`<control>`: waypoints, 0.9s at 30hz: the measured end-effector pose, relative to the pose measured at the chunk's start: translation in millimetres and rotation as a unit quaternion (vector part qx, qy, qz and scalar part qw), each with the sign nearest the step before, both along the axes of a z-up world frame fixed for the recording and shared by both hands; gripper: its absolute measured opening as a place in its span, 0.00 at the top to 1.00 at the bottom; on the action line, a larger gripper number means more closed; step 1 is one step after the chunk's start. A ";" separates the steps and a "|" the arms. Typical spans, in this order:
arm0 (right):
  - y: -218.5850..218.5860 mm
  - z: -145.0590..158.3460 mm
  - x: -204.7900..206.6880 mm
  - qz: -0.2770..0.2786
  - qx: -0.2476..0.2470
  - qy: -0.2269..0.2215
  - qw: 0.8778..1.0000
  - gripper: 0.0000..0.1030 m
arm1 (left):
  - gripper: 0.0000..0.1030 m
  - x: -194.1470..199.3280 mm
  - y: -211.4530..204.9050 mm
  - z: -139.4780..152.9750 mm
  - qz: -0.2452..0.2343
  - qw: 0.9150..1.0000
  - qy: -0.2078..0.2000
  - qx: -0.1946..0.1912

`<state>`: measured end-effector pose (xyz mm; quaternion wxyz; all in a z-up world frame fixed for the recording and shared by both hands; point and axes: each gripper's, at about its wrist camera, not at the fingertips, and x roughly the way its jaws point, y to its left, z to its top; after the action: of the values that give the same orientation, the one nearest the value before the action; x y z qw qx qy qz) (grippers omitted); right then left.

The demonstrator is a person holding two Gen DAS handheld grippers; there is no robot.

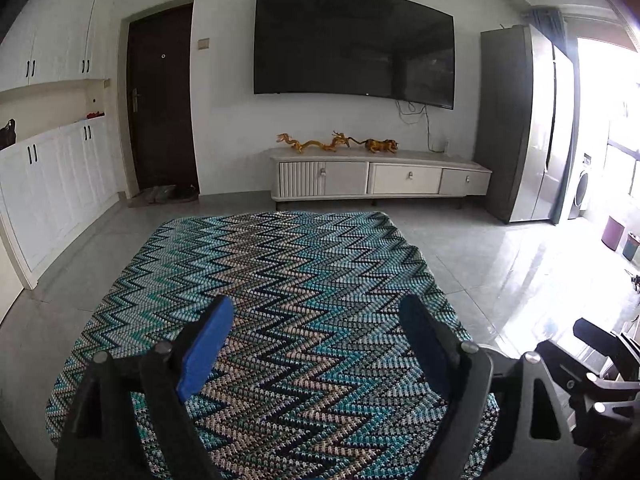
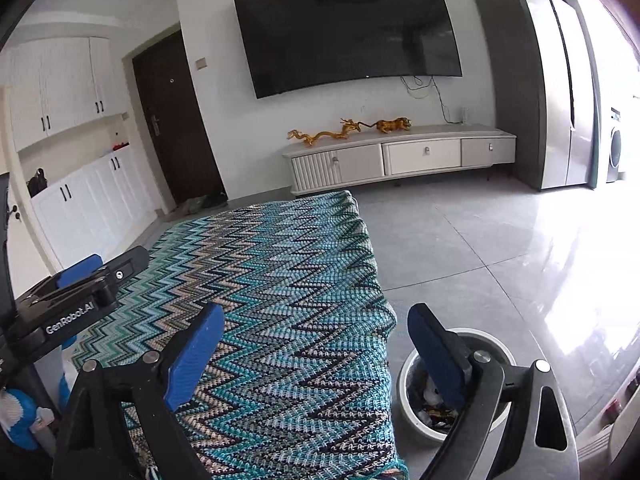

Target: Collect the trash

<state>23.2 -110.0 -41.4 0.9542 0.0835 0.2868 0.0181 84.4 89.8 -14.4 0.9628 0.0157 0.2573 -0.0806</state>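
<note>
My left gripper [image 1: 316,344] is open and empty above a table covered by a blue zigzag cloth [image 1: 280,280]. My right gripper [image 2: 316,348] is open and empty over the cloth's right edge [image 2: 300,280]. A round white trash bin [image 2: 404,392] stands on the floor below the right finger, with wrappers inside [image 2: 430,410]. The left gripper also shows in the right wrist view [image 2: 80,284], and the right gripper's body shows at the right edge of the left wrist view [image 1: 600,360]. No loose trash shows on the cloth.
A TV [image 1: 352,40] hangs over a low white cabinet [image 1: 380,176] with golden figurines [image 1: 336,144]. A dark door [image 1: 160,100] and white cupboards [image 1: 52,180] are left, a grey fridge [image 1: 520,120] right. Grey tiled floor [image 2: 500,248] lies right of the table.
</note>
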 end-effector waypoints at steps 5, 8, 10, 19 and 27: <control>0.2 -9.4 5.6 -0.009 -0.010 0.004 1.000 0.06 | 0.12 1.4 -0.3 -7.2 -0.003 1.000 0.000 0.000; -1.3 -11.3 6.2 -0.020 -0.018 0.000 1.000 0.05 | 0.12 3.2 -1.3 -10.5 0.001 1.000 -0.002 0.002; -2.5 -12.5 6.8 -0.027 -0.023 -0.003 0.999 0.04 | 0.12 4.0 -1.3 -12.1 0.004 1.000 -0.002 0.001; 2.4 -19.8 12.3 -0.039 -0.063 0.005 0.997 0.03 | 0.05 4.9 -7.1 -17.4 0.009 1.000 -0.004 0.018; 0.9 -28.2 16.8 -0.051 -0.078 0.017 0.996 0.03 | 0.05 4.9 -16.4 -22.9 0.003 1.000 0.000 0.031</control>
<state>40.0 -109.1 -69.6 0.9525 0.0239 0.2989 -0.0541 89.3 73.5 -37.3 0.9622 0.0447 0.2593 -0.0699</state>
